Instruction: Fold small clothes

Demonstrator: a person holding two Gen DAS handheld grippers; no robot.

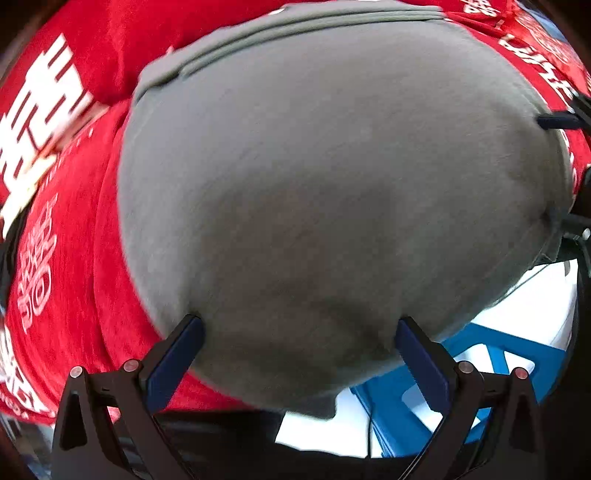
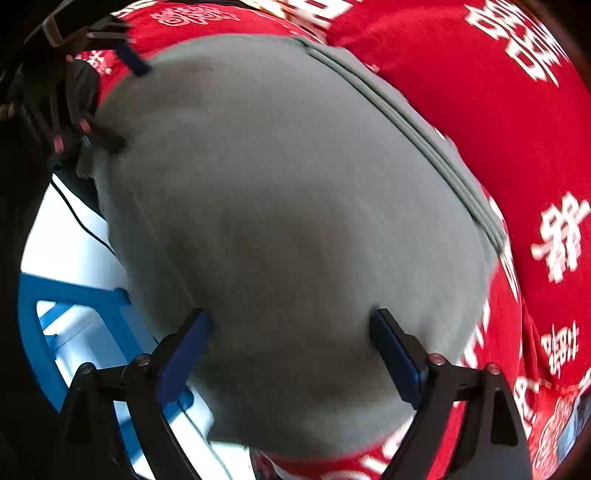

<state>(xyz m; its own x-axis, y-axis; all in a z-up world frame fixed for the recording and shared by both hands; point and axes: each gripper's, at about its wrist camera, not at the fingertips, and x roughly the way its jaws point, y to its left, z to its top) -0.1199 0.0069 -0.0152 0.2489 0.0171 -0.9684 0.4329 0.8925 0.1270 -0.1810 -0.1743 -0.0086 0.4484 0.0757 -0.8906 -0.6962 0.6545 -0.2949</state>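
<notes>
A grey garment (image 1: 325, 177) lies flat on a red cloth with white characters (image 1: 62, 229). It fills most of both wrist views (image 2: 280, 206). Its folded hem with seams runs along the far edge (image 1: 303, 33). My left gripper (image 1: 299, 343) is open, with its blue-padded fingers wide apart over the near edge of the garment. My right gripper (image 2: 291, 332) is open too, over the opposite near edge. Each gripper shows in the other's view: the right at the far right (image 1: 565, 122), the left at the upper left (image 2: 107, 96). Neither holds cloth.
The red cloth (image 2: 517, 147) covers the table around the garment. A blue plastic frame (image 1: 491, 354) and a white floor show past the table edge; they also show in the right wrist view (image 2: 74, 295). A thin black cable (image 2: 85, 225) hangs there.
</notes>
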